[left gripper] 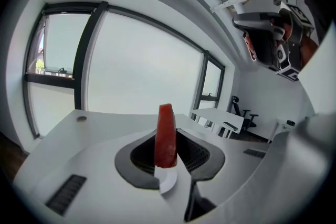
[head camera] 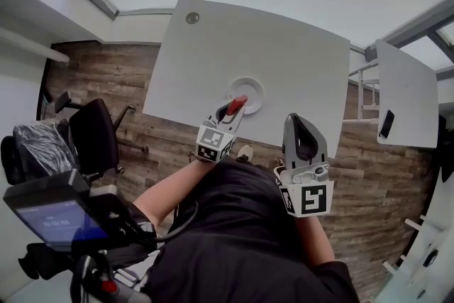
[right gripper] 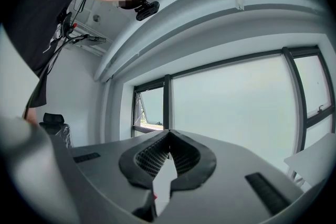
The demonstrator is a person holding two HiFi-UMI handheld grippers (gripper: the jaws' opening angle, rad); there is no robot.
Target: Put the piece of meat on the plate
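Left gripper (head camera: 231, 113) is pinching the piece of meat (left gripper: 166, 136). The red slab stands on edge between the jaws, with its top sticking out past the jaw tips. The gripper tilts a little downward, out over the near part of the table (head camera: 213, 46). In the head view the meat overlaps the near left rim of the plate (head camera: 250, 84). Can't tell if the meat touches the plate or sits above it. The plate itself doesn't show in the left gripper view, only white tabletop beyond the jaws.

Right gripper (right gripper: 168, 139) has its jaws pressed together at the tips, with nothing between them. It is held about level near the table's front edge, to the right of the left gripper and apart from it, well clear of the plate. Its marker cube (head camera: 308, 199) faces the head camera.

The plate is small, round and white, and sits on the near middle of the white table. A small round disc (head camera: 192, 18) is set into the far left corner of the tabletop. A second white table (head camera: 408, 81) stands off to the right with a dark phone (head camera: 386, 123) on it. A black office chair (head camera: 92, 135) is on the wood floor (head camera: 106, 78) to the left.
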